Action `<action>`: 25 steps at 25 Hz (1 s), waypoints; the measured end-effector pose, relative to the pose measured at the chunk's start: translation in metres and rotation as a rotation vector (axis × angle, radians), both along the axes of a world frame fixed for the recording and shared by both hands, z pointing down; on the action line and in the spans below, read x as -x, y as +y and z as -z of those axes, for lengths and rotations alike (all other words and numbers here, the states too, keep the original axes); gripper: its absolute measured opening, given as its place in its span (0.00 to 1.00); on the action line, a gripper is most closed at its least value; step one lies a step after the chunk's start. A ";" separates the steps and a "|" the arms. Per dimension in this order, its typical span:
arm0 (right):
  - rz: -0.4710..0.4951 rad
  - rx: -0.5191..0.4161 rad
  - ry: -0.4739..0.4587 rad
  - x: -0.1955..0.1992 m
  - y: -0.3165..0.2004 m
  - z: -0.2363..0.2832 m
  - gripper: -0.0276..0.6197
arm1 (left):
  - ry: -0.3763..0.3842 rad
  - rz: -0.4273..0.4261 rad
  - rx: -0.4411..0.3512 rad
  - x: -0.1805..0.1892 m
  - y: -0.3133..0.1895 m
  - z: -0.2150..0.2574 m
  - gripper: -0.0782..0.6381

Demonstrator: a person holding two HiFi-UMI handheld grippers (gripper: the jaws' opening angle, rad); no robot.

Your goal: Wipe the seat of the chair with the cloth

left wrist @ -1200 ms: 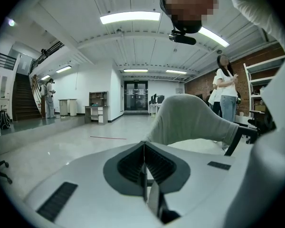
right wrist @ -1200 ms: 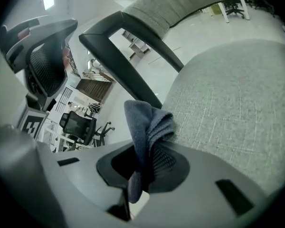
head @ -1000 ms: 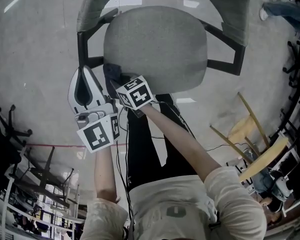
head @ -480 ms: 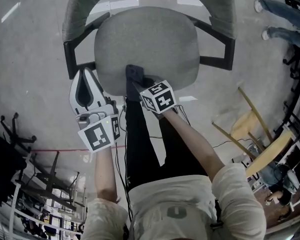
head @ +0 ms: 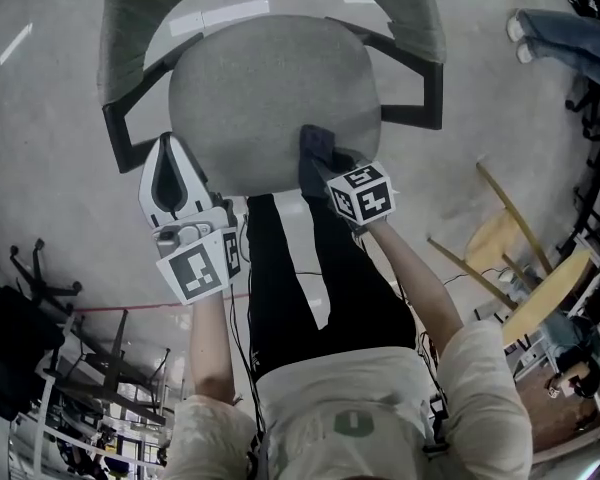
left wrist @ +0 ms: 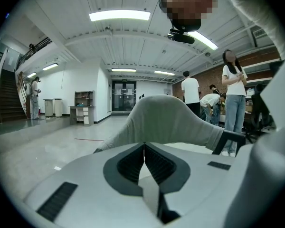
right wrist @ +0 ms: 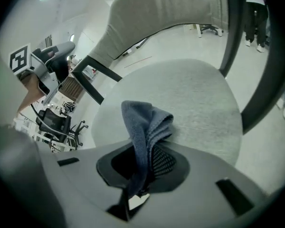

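The grey fabric seat [head: 270, 98] of an office chair fills the top of the head view, with black armrests [head: 120, 138] at both sides. A dark blue cloth [head: 318, 148] rests on the seat's front right part, pinched in my right gripper [head: 325, 168]. In the right gripper view the cloth [right wrist: 145, 127] stands up folded between the jaws above the seat [right wrist: 190, 103]. My left gripper [head: 170, 183] hangs off the seat's front left corner, jaws shut and empty. In the left gripper view its jaws [left wrist: 144, 148] meet, pointing toward the backrest [left wrist: 166, 120].
Bare concrete floor [head: 50, 88] surrounds the chair. Wooden frames [head: 500, 258] lie on the floor to the right, black chair bases [head: 30, 268] to the left. A person's legs [head: 550, 23] stand at top right. Several people [left wrist: 232, 94] stand behind the chair.
My right gripper has slid the cloth rightward along the seat's front, from the left front edge to the right part. The left gripper has stayed in place.
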State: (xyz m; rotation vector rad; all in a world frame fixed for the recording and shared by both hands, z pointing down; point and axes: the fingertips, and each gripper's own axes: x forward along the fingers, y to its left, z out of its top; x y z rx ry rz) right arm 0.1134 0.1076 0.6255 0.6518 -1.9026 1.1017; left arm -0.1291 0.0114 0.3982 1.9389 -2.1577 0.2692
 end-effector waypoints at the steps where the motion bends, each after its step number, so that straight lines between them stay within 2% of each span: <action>1: -0.005 -0.006 0.016 -0.012 -0.002 0.000 0.12 | -0.001 -0.004 0.000 -0.003 -0.002 0.000 0.13; 7: -0.053 -0.031 0.116 -0.084 -0.014 -0.001 0.12 | 0.002 -0.027 0.002 -0.023 -0.009 -0.002 0.13; 12: -0.088 -0.034 0.180 -0.124 -0.017 -0.004 0.12 | 0.004 -0.041 0.005 -0.037 -0.014 -0.004 0.13; 25: -0.127 -0.031 0.214 -0.139 -0.017 -0.005 0.12 | -0.009 -0.047 -0.006 -0.045 -0.021 0.006 0.13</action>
